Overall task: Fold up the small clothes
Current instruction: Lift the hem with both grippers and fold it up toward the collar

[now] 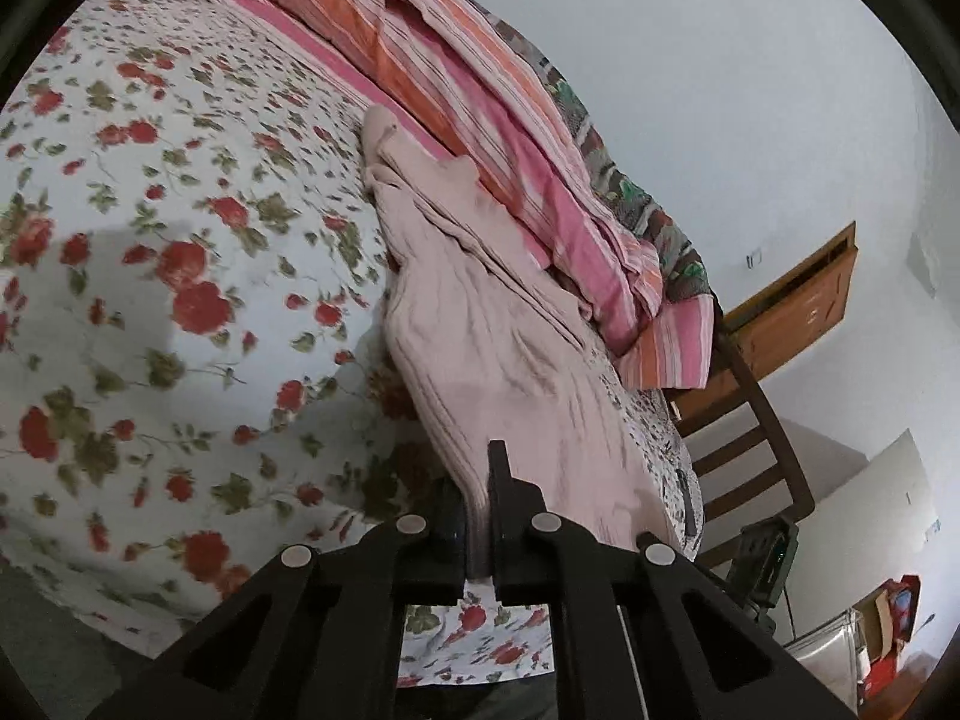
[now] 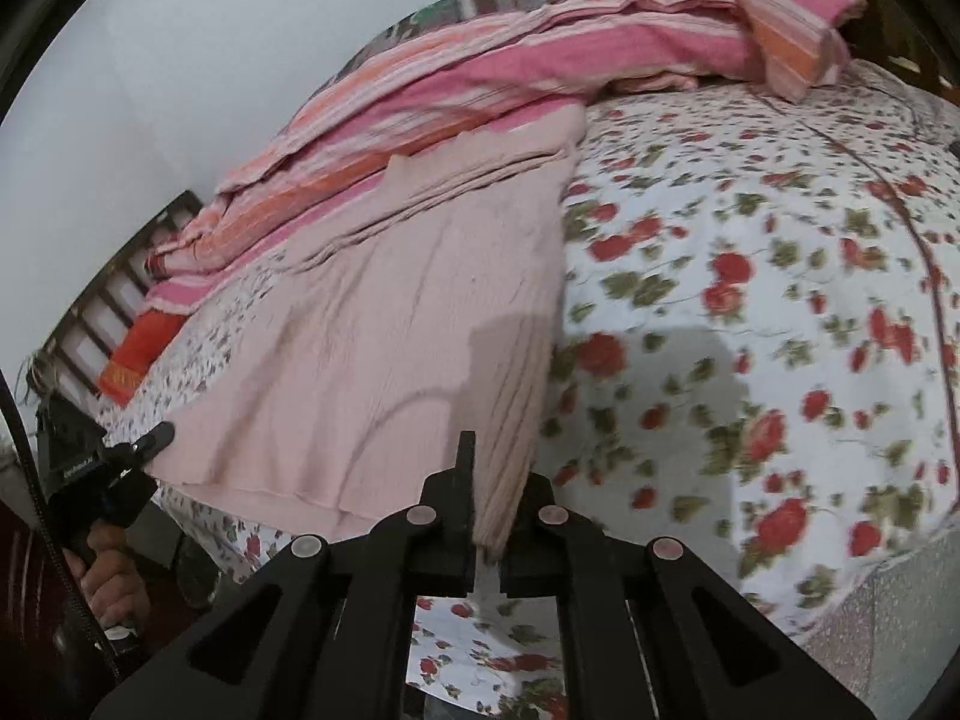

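A pale pink knit garment [image 1: 480, 324] lies spread on the floral bedsheet [image 1: 150, 240], reaching back toward the striped bedding. My left gripper [image 1: 478, 516] is shut on the garment's near edge. In the right wrist view the same garment [image 2: 384, 324] lies flat, and my right gripper [image 2: 495, 510] is shut on its near right corner. The left gripper [image 2: 153, 438] shows at the far left of that view, held by a hand, at the garment's other near corner.
A pink and orange striped blanket [image 1: 480, 90] and pillow [image 2: 786, 6] are piled along the back of the bed against the white wall. A wooden chair [image 1: 750, 438] stands beside the bed. Boxes [image 1: 888, 630] sit on the floor.
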A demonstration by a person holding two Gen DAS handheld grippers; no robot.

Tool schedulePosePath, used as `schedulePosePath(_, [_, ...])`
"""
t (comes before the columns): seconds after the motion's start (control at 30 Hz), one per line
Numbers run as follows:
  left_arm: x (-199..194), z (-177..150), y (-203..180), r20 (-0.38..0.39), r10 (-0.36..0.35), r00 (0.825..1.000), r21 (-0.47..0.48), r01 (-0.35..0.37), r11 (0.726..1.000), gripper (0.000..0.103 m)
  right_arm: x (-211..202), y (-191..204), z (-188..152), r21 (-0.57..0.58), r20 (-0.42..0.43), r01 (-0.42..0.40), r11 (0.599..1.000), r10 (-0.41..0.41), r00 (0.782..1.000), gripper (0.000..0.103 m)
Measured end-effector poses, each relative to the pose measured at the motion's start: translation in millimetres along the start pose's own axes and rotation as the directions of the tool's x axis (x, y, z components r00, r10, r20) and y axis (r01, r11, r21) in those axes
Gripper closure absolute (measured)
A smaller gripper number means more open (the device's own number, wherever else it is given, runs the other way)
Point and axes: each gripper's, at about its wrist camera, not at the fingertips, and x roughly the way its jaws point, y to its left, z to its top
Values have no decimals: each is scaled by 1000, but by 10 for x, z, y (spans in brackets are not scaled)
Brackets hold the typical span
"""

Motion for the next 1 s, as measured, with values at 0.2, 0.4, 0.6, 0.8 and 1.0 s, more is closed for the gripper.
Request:
schedulePosePath(0.2, [-83,58,-189,6,-23,1000,24,23,999,97,-131,120,113,-25,15,-14,1000,15,1000,99])
schedulePosePath(0.4, [-83,403,-501,57,-65,996,53,62,997,97,-319,163,461,10,89,-89,996,87,992,99])
schedulePosePath(0.6, [134,926,-664,105,-35,994,63,28,998,97,-275,113,1033,117,175,-173,978,151,973,98])
schedulePosePath(0.8, [493,1455,-713,154,37,987,49,-45,998,97,33,189,1647,139,214,-167,976,135,968,98])
schedulePosePath(1.0, [942,1844,-551,149,115,982,9,-117,993,97,429,345,2108,62,207,-60,996,46,977,98])
